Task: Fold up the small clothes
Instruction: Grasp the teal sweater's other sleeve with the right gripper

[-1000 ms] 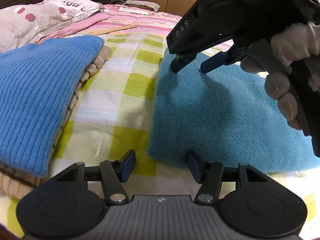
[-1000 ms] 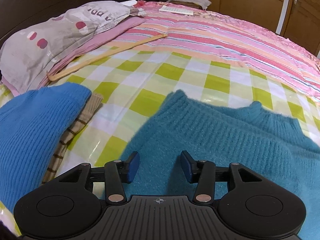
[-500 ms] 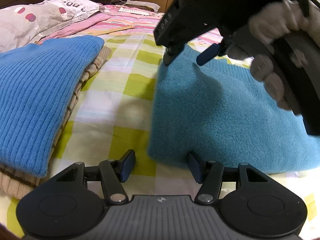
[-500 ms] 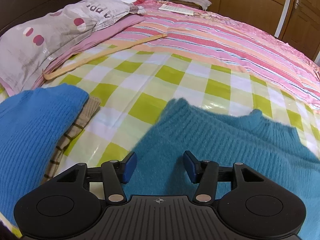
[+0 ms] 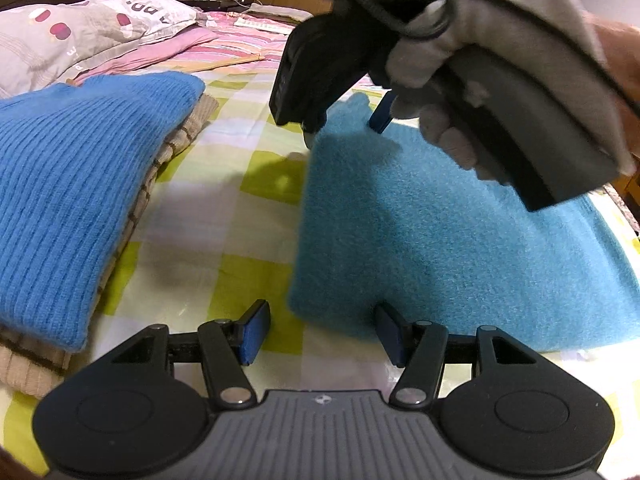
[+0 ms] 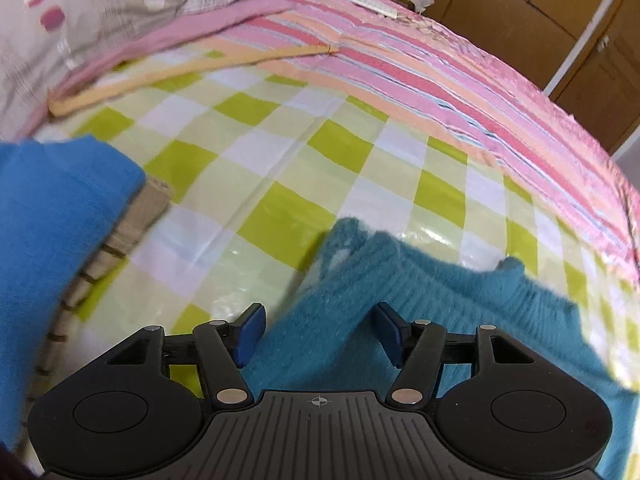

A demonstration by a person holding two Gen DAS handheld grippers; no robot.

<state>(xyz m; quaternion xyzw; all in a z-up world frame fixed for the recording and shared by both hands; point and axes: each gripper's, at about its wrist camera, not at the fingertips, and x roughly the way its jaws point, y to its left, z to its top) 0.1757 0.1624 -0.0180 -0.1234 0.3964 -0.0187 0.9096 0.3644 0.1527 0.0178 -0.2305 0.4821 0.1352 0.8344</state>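
Note:
A fuzzy teal sweater [image 5: 440, 232] lies folded flat on the green-checked sheet [image 5: 240, 248]. My left gripper [image 5: 322, 332] is open and straddles its near left corner; the left pad stands clear of the cloth. My right gripper [image 5: 346, 128], held by a gloved hand [image 5: 480, 40], points steeply down at the sweater's far left corner. Its jaws are opening. In the right wrist view the teal sweater [image 6: 420, 300] lies under and between the fingers of the right gripper [image 6: 320, 332], and the pads do not press on it.
A folded blue ribbed sweater [image 5: 80, 184] rests on a beige striped garment [image 5: 176, 148] at the left. Further back are a grey pillow [image 5: 80, 32], a pink striped quilt [image 6: 440, 80] and a wooden stick [image 6: 192, 68]. Wooden cabinets [image 6: 540, 8] stand behind the bed.
My right gripper has swung left and down to the teal sweater's far left corner, and its jaws have widened. The left gripper and the sweater have stayed put.

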